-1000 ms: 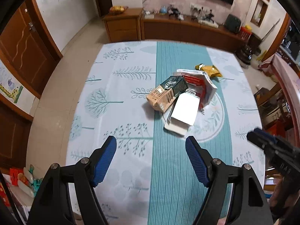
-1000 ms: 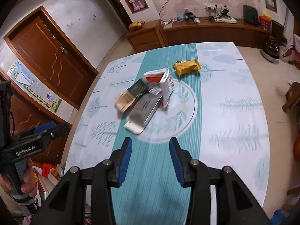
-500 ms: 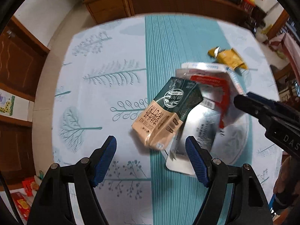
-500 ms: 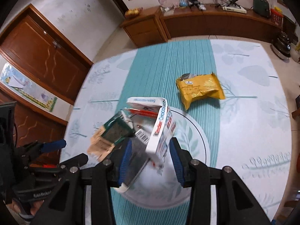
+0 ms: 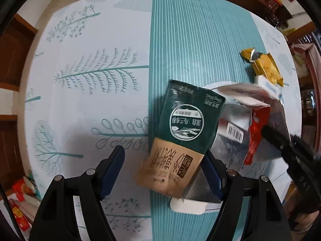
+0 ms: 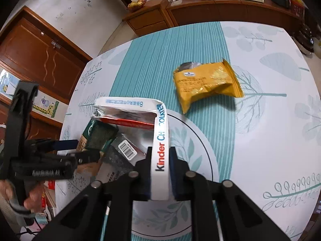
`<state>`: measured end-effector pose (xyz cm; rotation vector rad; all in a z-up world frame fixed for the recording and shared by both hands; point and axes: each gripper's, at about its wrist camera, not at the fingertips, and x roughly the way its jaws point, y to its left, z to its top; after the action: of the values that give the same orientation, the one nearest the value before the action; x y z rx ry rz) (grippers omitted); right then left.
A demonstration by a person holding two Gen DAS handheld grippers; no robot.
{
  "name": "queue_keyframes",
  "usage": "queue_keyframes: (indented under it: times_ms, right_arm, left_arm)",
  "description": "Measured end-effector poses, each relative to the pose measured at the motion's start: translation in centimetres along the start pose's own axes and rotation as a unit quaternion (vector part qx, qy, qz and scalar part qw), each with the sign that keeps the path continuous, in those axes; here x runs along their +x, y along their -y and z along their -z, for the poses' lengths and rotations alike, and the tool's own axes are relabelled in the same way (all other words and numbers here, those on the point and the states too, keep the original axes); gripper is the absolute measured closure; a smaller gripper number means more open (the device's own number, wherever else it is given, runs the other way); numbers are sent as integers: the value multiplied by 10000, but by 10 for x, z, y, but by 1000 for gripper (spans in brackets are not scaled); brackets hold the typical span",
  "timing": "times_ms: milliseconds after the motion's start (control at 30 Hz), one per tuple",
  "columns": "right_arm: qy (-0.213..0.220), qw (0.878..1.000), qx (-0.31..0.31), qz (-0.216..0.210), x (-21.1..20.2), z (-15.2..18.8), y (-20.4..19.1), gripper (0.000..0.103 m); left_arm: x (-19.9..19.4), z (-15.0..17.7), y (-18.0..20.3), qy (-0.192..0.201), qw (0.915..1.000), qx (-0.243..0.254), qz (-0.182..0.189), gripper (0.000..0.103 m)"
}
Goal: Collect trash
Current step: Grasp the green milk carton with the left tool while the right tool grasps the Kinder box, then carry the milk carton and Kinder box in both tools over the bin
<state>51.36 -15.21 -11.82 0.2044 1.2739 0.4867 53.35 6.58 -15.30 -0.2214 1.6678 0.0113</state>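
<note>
A long brown wooden sideboard [image 6: 230, 10] (cluttered with cables) lines the pale far wall, beside panelled brown wooden doors [image 6: 40, 54].

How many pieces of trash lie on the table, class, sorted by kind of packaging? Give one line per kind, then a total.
Cardboard boxes: 1, the white Kinder chocolate box, torn open
Drink cartons: 1, the green and tan carton
Snack wrappers: 1, the yellow wrapper
Total: 3

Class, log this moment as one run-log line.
right gripper: just closed on Kinder box | left gripper: open around green-brown packet | yellow wrapper: on table
</note>
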Motion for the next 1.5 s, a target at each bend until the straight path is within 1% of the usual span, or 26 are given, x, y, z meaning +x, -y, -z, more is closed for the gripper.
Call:
queue_keyframes:
  times_ms: [67, 100, 133, 167, 267, 333, 433, 500, 567, 667, 733, 833, 900, 1000, 1100, 1133, 1200, 1333, 1400, 1433, 1500]
  right_arm:
    - [22, 9999, 65, -84, -2, 2, 4, 92]
    - [42, 9999, 75, -102, -3, 2, 4, 92]
    - [67, 9998, 82, -137, -4, 2, 4, 93]
    - [104, 9997, 87, -191, -7, 3, 5, 93]
    - [201, 9993, 102, -309, -15, 4, 5, 93]
    - [276, 9988, 105, -391, -22, 5, 4, 93]
    - [368, 9980, 98, -497, -34, 10, 0, 93]
    - [422, 9976, 85, -546, -41, 14, -4, 93]
    - [465, 9972, 83, -586, -50, 22, -8, 93]
    - [538, 9965, 88, -636, -65, 40, -19, 93]
    - [570, 9962, 92, -647, -74, 54, -26, 93]
    - [641, 9959, 101, -623, -89, 82, -40, 93]
    - [704, 9957, 133, -593, -101, 107, -51, 93]
    - [849, 9947, 228, -536, -118, 145, -69, 93]
    - [998, 9932, 383, -465, -136, 194, -91, 93]
    - [1017, 9929, 431, -450, -138, 204, -95, 93]
    - [1054, 9917, 614, -409, -145, 240, -107, 93]
    - [1074, 9900, 867, -274, -151, 299, -123, 93]
    - [1046, 9889, 1034, -198, -149, 332, -130, 93]
    - [1022, 9885, 1096, -181, -146, 340, -131, 93]
    - [912, 9871, 1314, -120, -139, 371, -134, 93]
  left_arm:
    - [4, -3, -2, 7, 10000, -89, 17, 30]
    - [6, -5, -4, 45, 9999, -122, 14, 35]
    - [6, -4, -4, 104, 9998, -152, 28, 54]
    - [6, -3, -4, 140, 9997, -190, 27, 58]
    - [-2, 5, -6, 452, 9982, -398, -14, 61]
    - [-11, 13, -9, 637, 9968, -487, -4, 62]
    - [-33, 35, -6, 921, 9938, -629, 4, 62]
    - [-51, 57, -4, 1134, 9915, -640, 41, 62]
    - [-63, 75, -3, 1247, 9904, -589, 38, 62]
    - [-82, 110, 1, 1414, 9889, -467, 4, 62]
    - [-93, 134, 0, 1516, 9877, -371, 76, 62]
    - [-110, 176, -7, 1646, 9856, -294, 240, 62]
    - [-122, 209, -12, 1747, 9836, -229, 380, 62]
    - [-133, 248, -19, 1905, 9807, -45, 431, 62]
    - [-142, 294, -26, 2004, 9783, 194, 499, 62]
    - [-143, 309, -28, 2028, 9774, 292, 511, 62]
    - [-143, 340, -31, 2019, 9765, 524, 547, 62]
    - [-138, 395, -35, 2003, 9735, 963, 545, 62]
    - [-131, 420, -38, 1958, 9727, 1132, 517, 62]
    - [-126, 432, -39, 1928, 9727, 1200, 482, 62]
    - [-116, 456, -42, 1806, 9738, 1326, 399, 62]
